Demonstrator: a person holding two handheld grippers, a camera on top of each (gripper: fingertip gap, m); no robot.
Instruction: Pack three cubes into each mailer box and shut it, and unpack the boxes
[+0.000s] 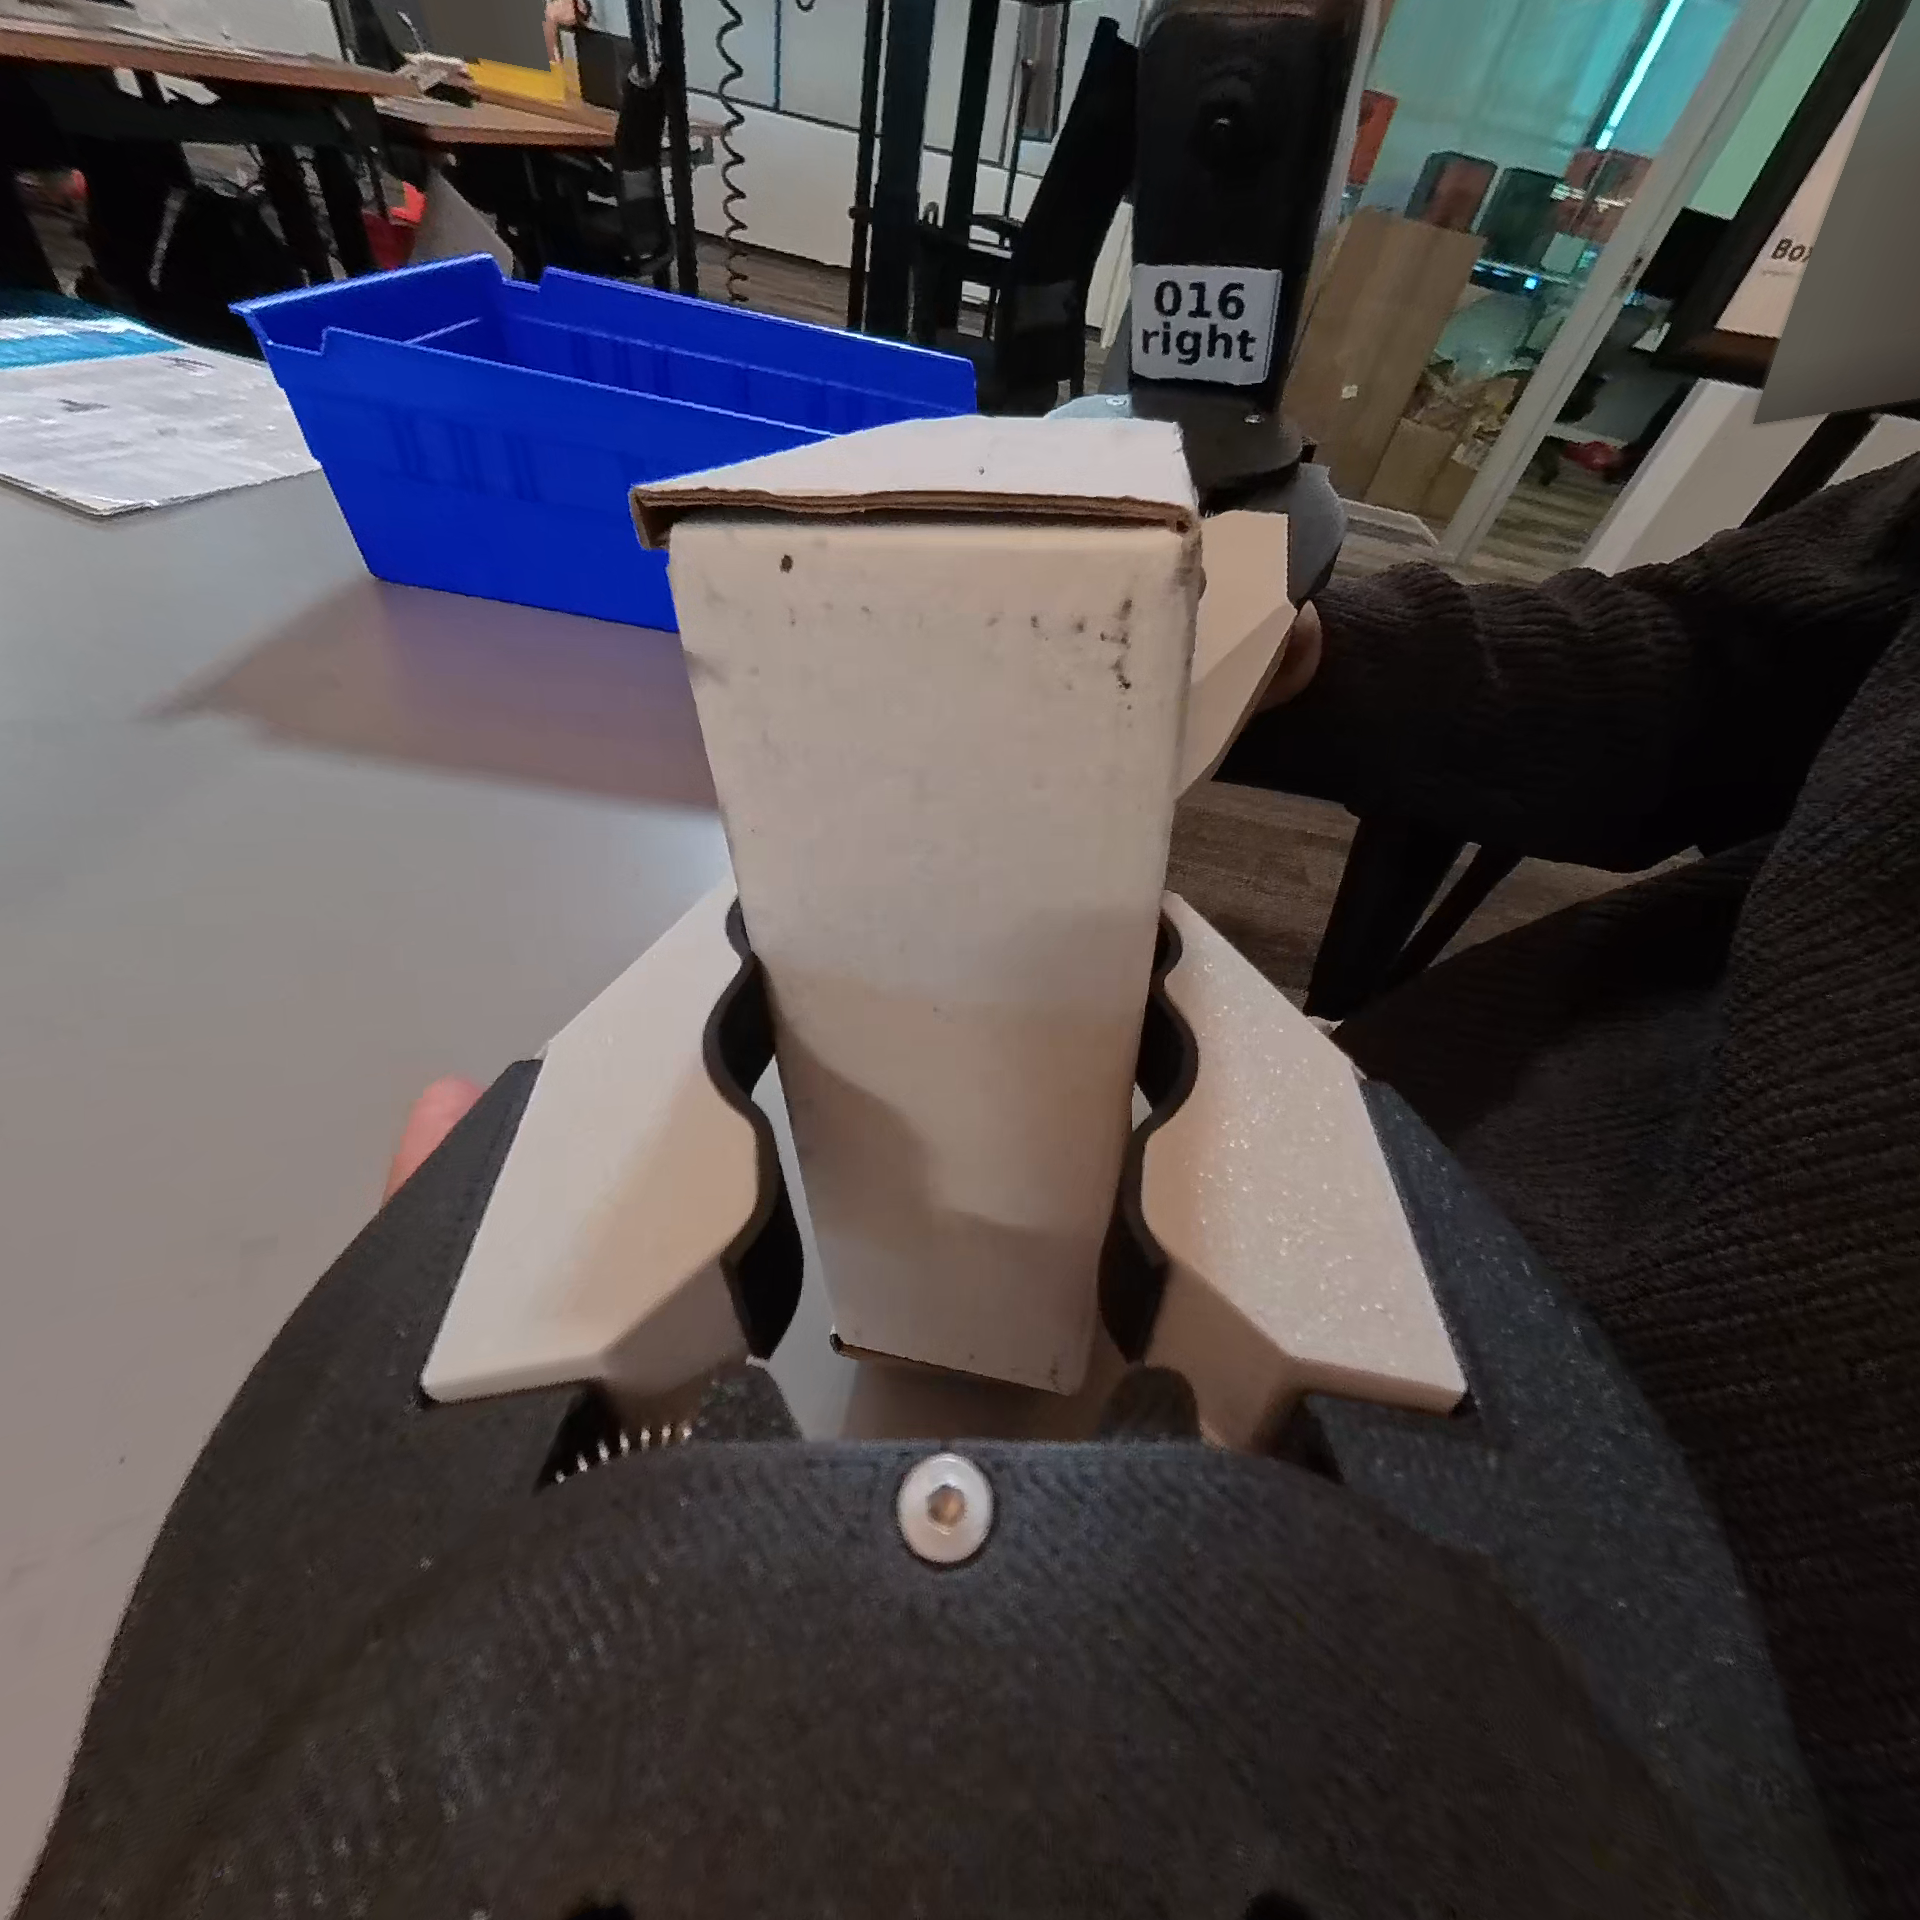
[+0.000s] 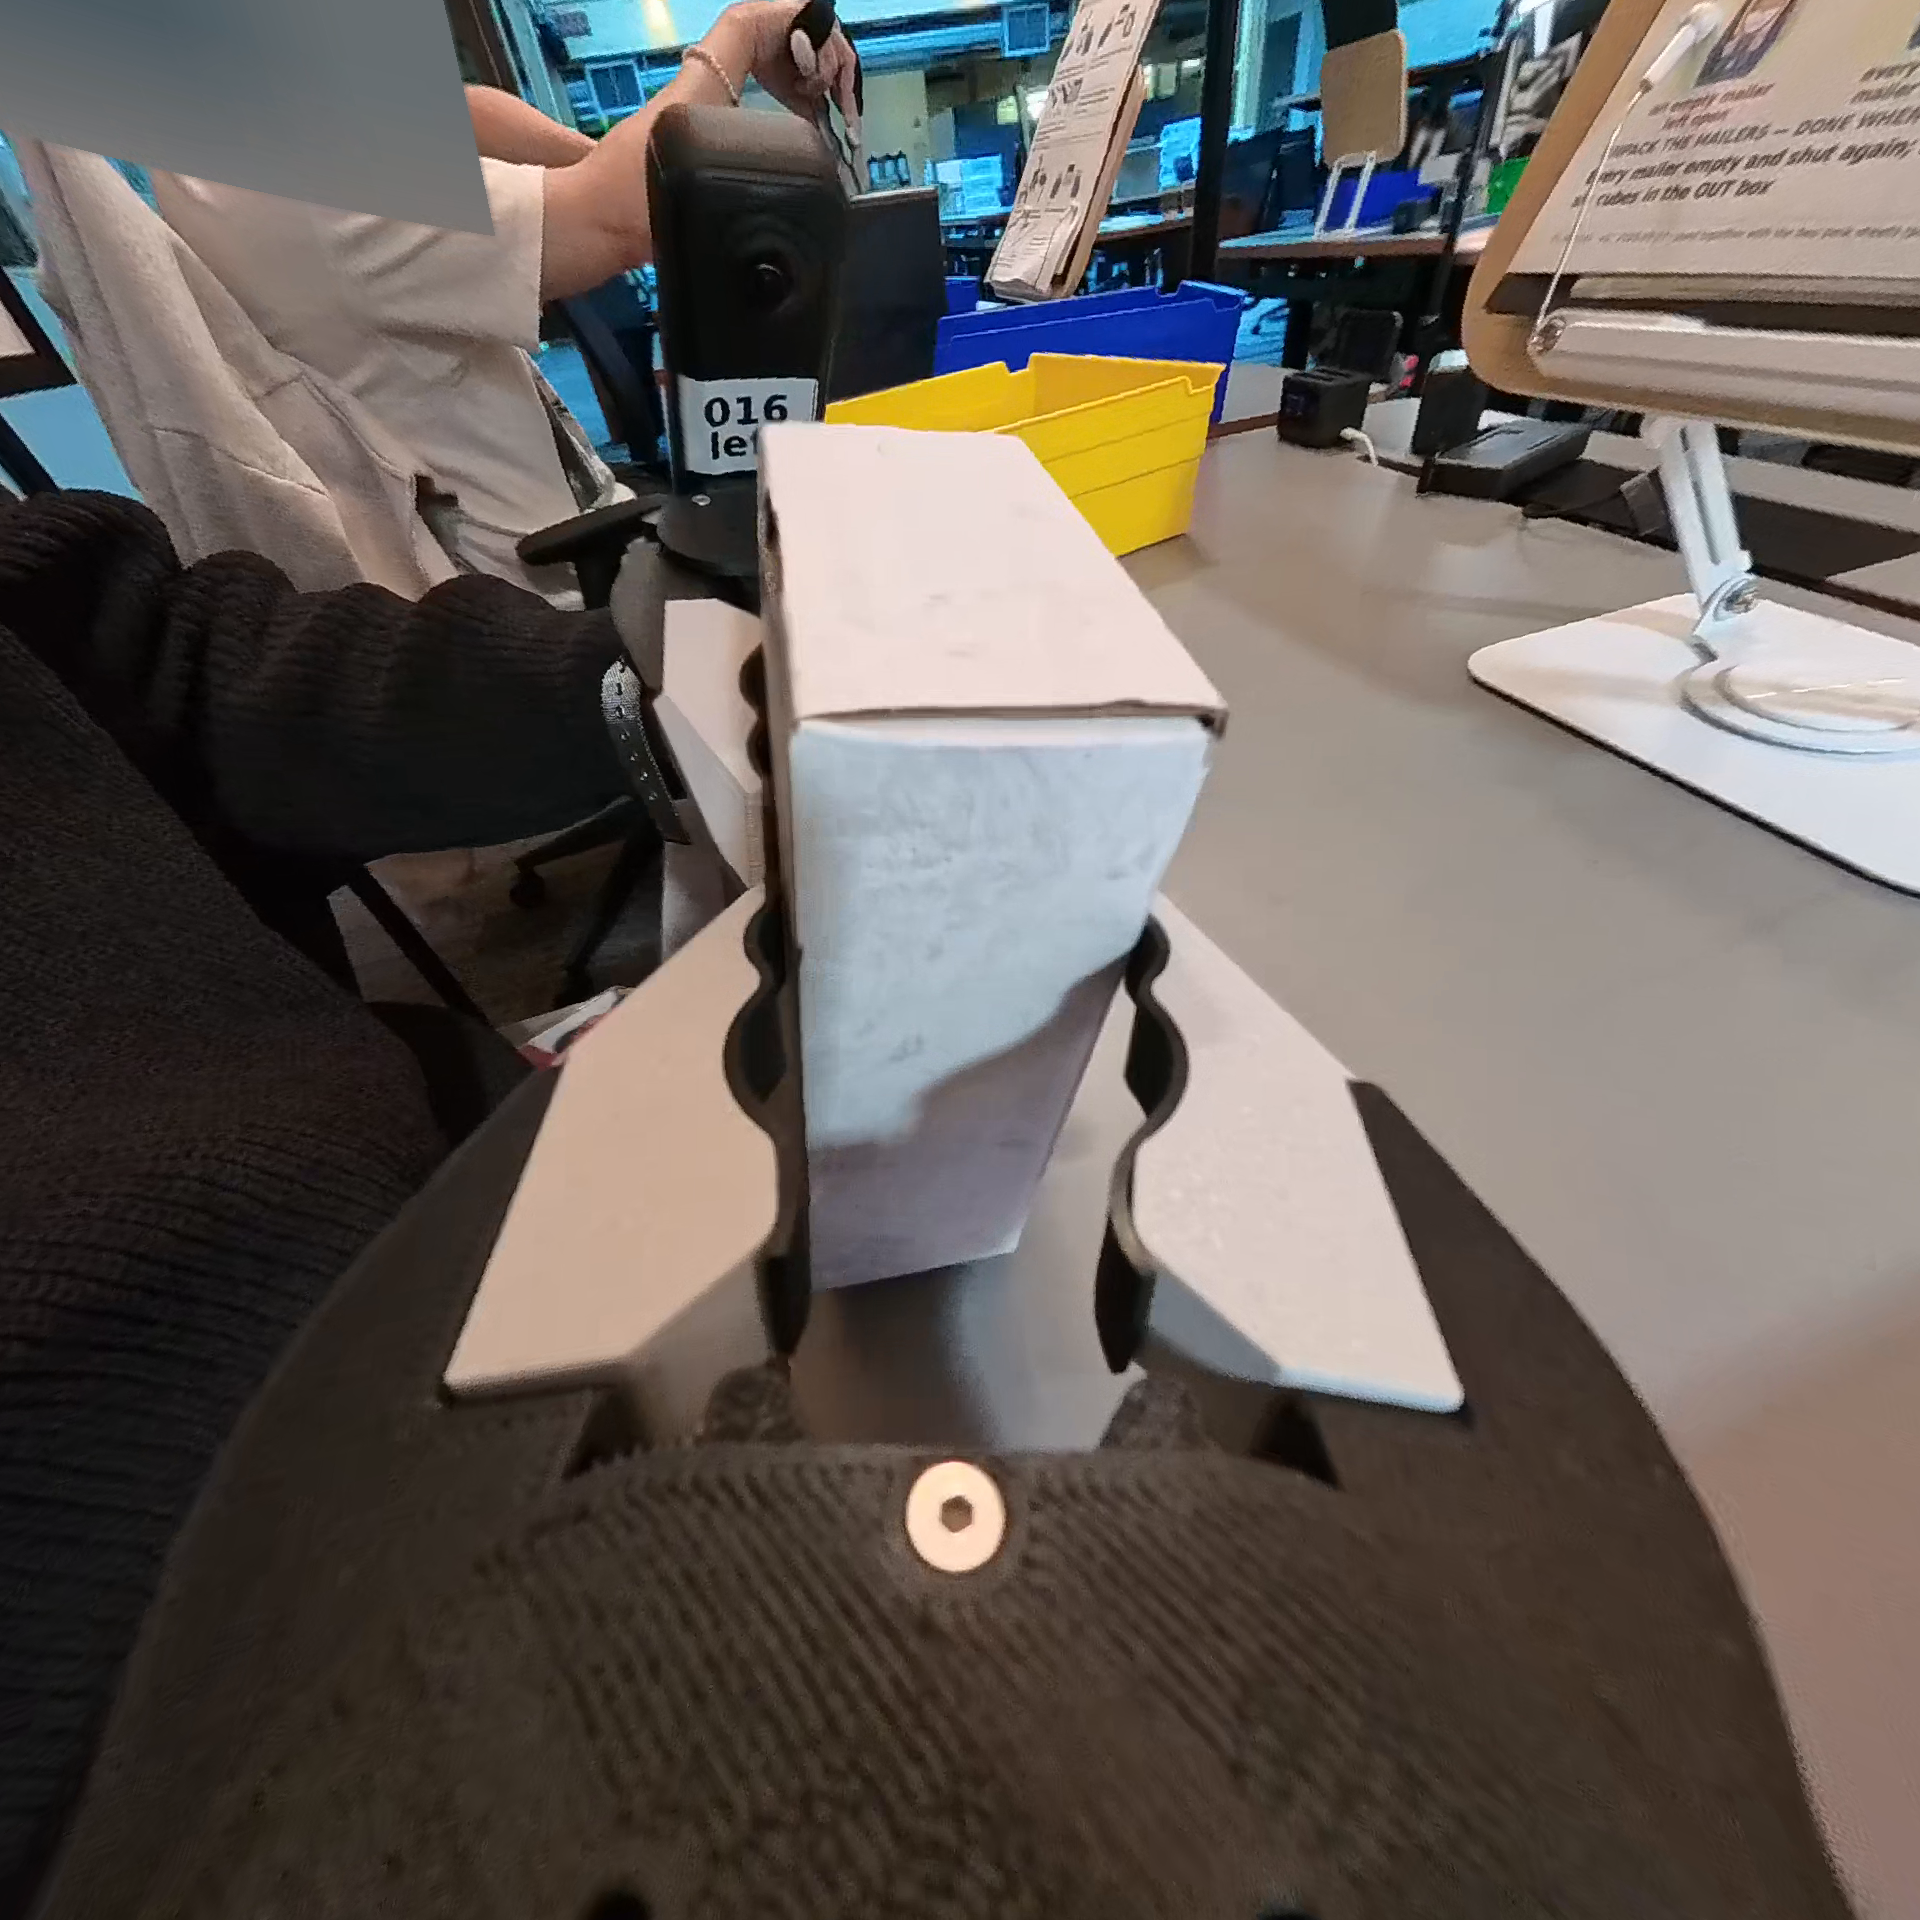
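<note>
One white mailer box [image 1: 935,831] sits between both grippers, held off the grey table [image 1: 260,935] near its edge. It is a long, narrow carton of white-faced cardboard, closed, with brown corrugated edges showing at the end flap where the lid tucks over the body. Its faces are scuffed, with small dark specks and smudges, thickest near the upper corner in the left wrist view.

The left gripper [image 1: 951,925] is clenched on the mailer box: both wavy black pads press against its long sides, and the near end of the box reaches back between the fingers. The right gripper [image 2: 951,945] takes the opposite end of the mailer box [image 2: 977,894]; its left pad lies flat against the box side, while the right pad touches only near the fingertip, with a gap opening farther back. In the left wrist view a pale finger of the right gripper [image 1: 1236,623] shows beside the box's far end.

A blue bin [image 1: 582,436] stands on the table beyond the box, and a yellow bin [image 2: 1101,447] stands on the other side, near a white stand [image 2: 1714,665] holding an instruction sheet.
</note>
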